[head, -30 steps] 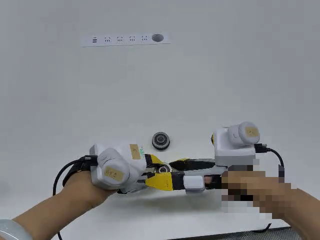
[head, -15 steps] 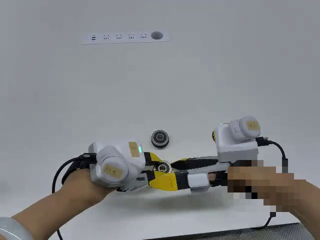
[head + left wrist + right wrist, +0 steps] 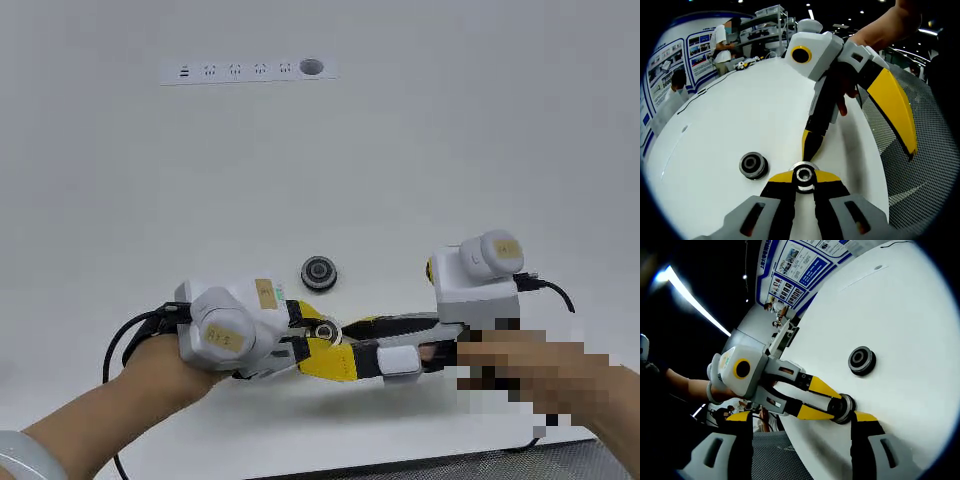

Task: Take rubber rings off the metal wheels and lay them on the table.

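My left gripper is shut on a small metal wheel with a dark ring around it, held just above the white table. The right gripper faces it from the right, open. Its yellow-tipped jaws straddle the held wheel and the left gripper's jaw tips without closing on them. A second wheel with a black rubber ring lies flat on the table just beyond the grippers.
A white power strip lies at the far side of the table. The table's near edge meets a grey mesh surface. Black cables trail from both grippers. People stand at benches in the background.
The right gripper has risen and tilted slightly while its jaws stay around the held wheel. The left gripper has barely shifted. The wheel on the table has not moved.
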`<act>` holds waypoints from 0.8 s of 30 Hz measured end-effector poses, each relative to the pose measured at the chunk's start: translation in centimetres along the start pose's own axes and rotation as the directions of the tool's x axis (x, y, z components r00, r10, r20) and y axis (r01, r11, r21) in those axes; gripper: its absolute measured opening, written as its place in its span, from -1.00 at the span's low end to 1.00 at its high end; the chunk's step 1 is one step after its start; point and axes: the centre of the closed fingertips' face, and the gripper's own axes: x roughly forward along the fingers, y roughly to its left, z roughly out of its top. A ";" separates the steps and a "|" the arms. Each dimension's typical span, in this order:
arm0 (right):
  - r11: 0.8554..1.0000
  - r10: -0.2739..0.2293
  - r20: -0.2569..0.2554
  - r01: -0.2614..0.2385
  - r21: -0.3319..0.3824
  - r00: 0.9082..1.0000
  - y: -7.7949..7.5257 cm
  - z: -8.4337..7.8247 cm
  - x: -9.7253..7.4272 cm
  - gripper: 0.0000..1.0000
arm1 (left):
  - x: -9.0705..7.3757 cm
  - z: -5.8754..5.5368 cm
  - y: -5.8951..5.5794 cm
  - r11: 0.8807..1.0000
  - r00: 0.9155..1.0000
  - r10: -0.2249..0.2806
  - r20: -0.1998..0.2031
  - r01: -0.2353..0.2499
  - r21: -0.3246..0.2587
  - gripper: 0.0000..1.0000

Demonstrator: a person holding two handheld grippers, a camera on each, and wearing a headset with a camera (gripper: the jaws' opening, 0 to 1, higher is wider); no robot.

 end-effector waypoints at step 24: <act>0.999 -0.008 0.040 0.007 0.033 0.999 -0.6 0.3 -0.6 0.42 | 0.0 -0.1 0.0 1.000 1.000 0.001 0.007 -0.001 -0.008 -0.75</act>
